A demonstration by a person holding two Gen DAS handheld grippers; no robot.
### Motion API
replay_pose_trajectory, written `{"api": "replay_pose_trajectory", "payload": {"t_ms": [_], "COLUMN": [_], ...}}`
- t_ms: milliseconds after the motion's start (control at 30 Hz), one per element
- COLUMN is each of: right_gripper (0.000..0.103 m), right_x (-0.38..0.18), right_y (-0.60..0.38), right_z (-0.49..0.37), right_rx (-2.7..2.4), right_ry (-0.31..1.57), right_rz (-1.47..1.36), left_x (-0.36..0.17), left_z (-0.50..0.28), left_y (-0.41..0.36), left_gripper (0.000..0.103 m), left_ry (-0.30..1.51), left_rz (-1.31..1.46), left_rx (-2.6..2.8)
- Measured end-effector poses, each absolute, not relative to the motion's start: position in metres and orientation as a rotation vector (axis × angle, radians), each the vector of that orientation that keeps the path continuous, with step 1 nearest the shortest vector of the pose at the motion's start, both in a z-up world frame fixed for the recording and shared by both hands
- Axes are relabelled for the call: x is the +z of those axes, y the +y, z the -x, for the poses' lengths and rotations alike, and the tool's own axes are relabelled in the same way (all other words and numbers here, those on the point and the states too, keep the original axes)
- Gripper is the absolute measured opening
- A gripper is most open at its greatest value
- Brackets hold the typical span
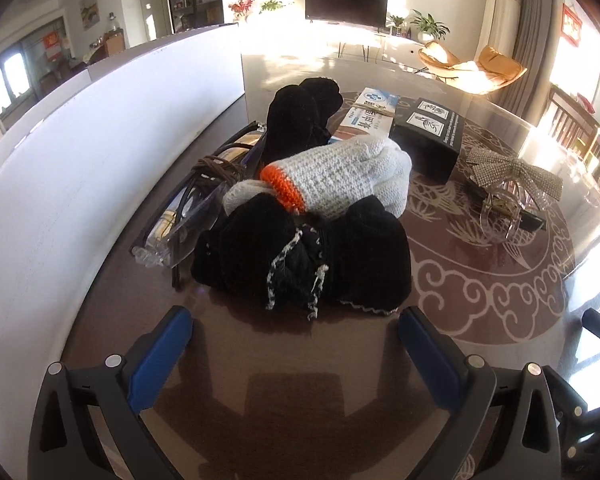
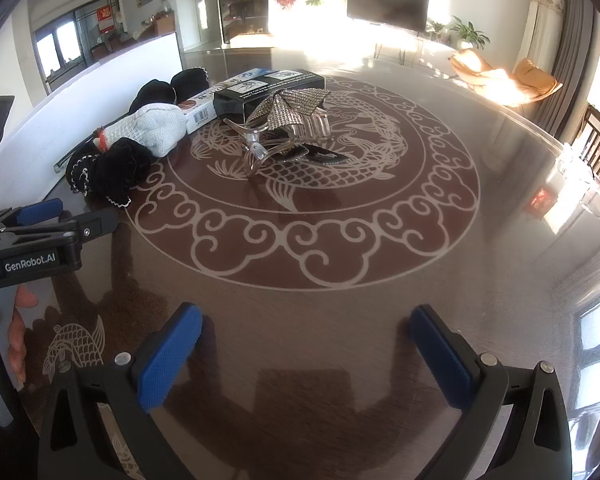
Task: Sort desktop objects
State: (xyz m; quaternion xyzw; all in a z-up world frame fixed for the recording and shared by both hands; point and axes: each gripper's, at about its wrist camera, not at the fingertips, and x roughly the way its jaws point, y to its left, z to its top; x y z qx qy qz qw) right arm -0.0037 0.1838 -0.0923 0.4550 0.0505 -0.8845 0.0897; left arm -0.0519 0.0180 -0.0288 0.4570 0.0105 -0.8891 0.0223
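Blue-padded fingers of the left gripper (image 1: pixel 296 344) stand spread wide with nothing between them, hovering low over the table (image 1: pixel 480 300), and straight ahead of them, just beyond the tips, sits a bundle of black gloves (image 1: pixel 300 256) with white-speckled cuffs. Resting on top of that bundle is a white knitted glove (image 1: pixel 340 176) with an orange cuff, and further ahead stands another black glove (image 1: pixel 304 116). Left of the pile, against a white board (image 1: pixel 80 168), lies a pair of clear glasses (image 1: pixel 188 216) with a brown cord (image 1: pixel 216 168) on them. Beyond the gloves are a blue and white box (image 1: pixel 374 114) and a black box (image 1: pixel 428 136); off to the right lies a sparkly bow hair clip (image 1: pixel 512 184). The right gripper (image 2: pixel 306 340) is also released and empty, held over bare table with the hair clip (image 2: pixel 284 128) ahead and well apart. Judging by this, sorting looks barely begun: everything is still clustered, and the left tool seems lined up for a first pick from the glove pile. That next move calls for easing forward, lowering the fingers around the nearest black bundle and closing firmly, since soft knit compresses and the white glove on top may slide off or come along
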Motion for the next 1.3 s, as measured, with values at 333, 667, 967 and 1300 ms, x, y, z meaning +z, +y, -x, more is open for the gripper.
{"api": "replay_pose_trajectory", "payload": {"t_ms": [333,667,967,1300], "right_gripper": [0.103,0.103,0.103,0.103], "right_x": [-0.093,-0.093,-0.093,-0.093], "right_y": [0.184,0.183,0.183,0.183], "right_z": [0.004,0.004,0.004,0.004], "right_rx": [-2.631,-2.631,-2.631,-2.631], "right_ry": [0.151,0.151,0.151,0.151], "right_rz": [-1.353,-1.353,-1.352,-1.352], "left_x": [-0.028,-0.028,-0.027,-0.027], "left_z": [0.069,0.068,0.068,0.068], "left_y": [0.018,0.018,0.018,0.018], "left_gripper": [0.103,0.103,0.103,0.103], "left_ry": [0.021,0.021,0.021,0.021], "left_rz": [-1.424,-1.424,-1.424,-1.424], "left_rx": [-2.769,-2.769,-2.769,-2.769]}}
